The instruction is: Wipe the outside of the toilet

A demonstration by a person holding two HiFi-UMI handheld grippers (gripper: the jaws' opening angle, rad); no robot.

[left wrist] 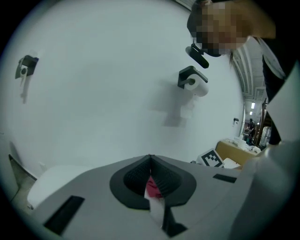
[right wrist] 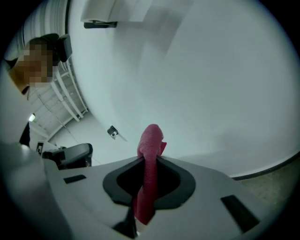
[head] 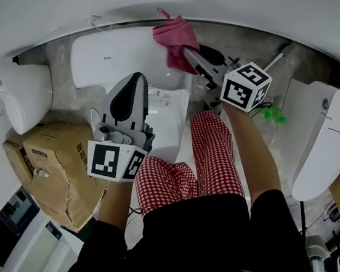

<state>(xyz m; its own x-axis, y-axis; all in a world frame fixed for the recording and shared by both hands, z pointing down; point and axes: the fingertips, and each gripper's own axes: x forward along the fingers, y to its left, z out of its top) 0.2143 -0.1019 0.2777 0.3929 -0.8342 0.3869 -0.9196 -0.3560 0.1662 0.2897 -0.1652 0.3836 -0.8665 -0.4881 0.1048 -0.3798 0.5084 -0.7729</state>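
1. Pink cloth (head: 175,33) is pinched tight in the right gripper (head: 186,51), held just above the toilet (head: 98,65) tank, by the wall.
2. Left gripper (head: 137,77) has its jaws closed on nothing, over the toilet's front.

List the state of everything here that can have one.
Right hand-held gripper: shut on the pink cloth.
Left hand-held gripper: shut, tips together.
Pink cloth: bunched, clamped, sticking out past the jaws.
Cardboard box: closed, creased.
Toilet paper roll: hanging on its wall holder.
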